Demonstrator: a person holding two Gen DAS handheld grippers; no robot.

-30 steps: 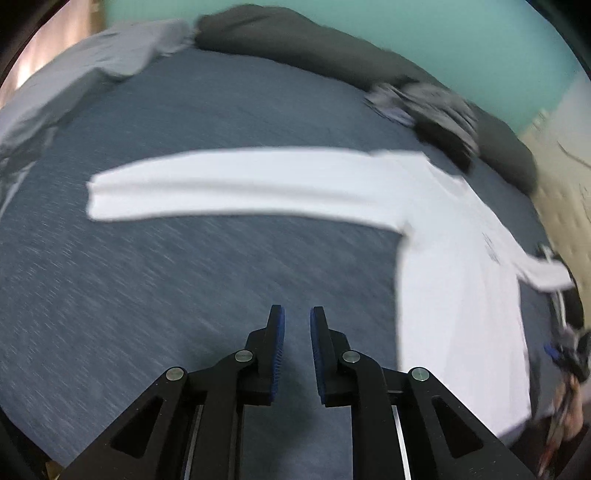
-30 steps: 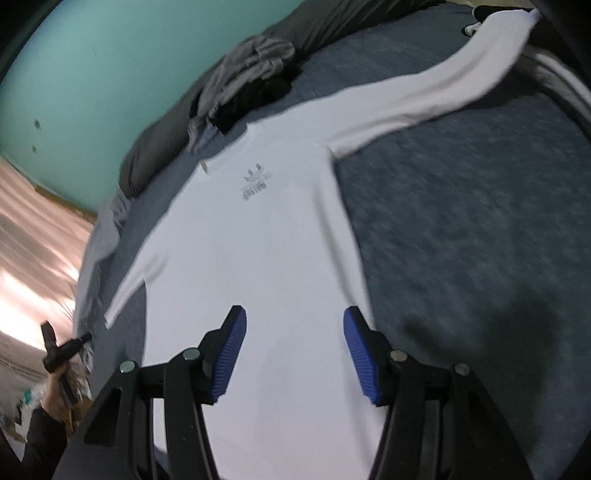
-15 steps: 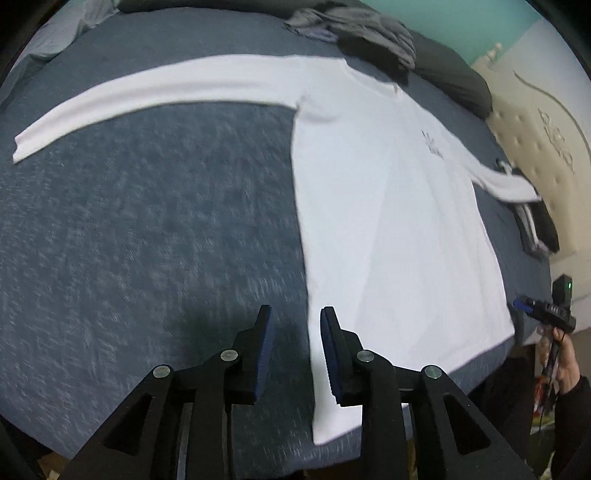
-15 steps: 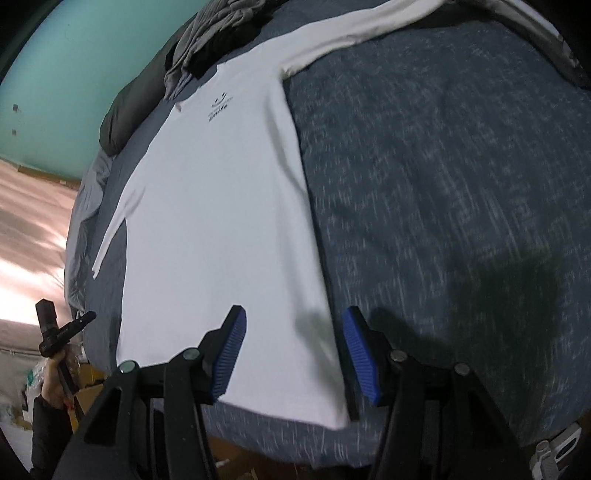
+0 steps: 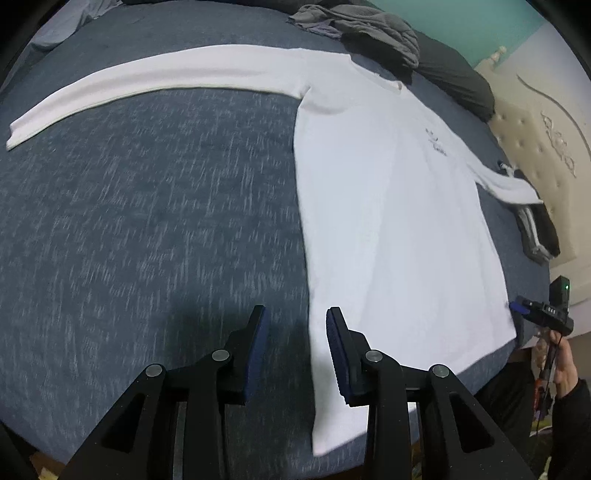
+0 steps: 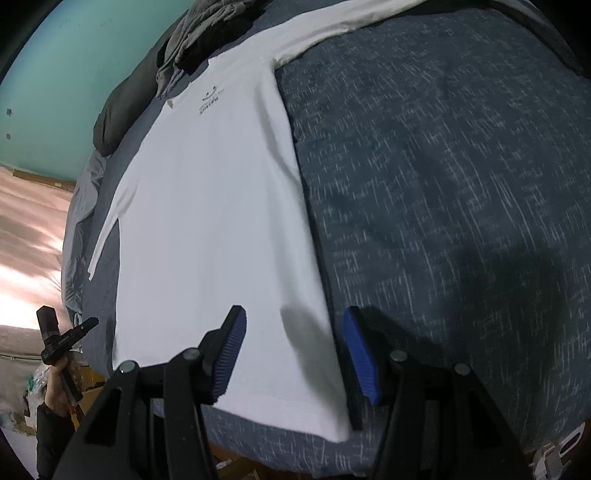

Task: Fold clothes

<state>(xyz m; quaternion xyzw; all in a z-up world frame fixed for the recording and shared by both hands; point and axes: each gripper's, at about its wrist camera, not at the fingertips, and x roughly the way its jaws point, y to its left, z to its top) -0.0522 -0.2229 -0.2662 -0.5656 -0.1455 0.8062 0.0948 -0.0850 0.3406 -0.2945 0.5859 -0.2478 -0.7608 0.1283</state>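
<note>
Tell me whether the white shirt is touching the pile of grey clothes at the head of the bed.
Touching. In the left wrist view the grey clothes lie over the white shirt's shoulder beside the collar, with no blue bedcover showing between them.

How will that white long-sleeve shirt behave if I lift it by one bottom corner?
The white shirt lies flat and thin on the bed cover, so it will probably drape limply rather than hold shape. Its long sleeve is spread far out and would likely trail and drag. The knit looks light; pinching a single layer at the hem may take care.
</note>
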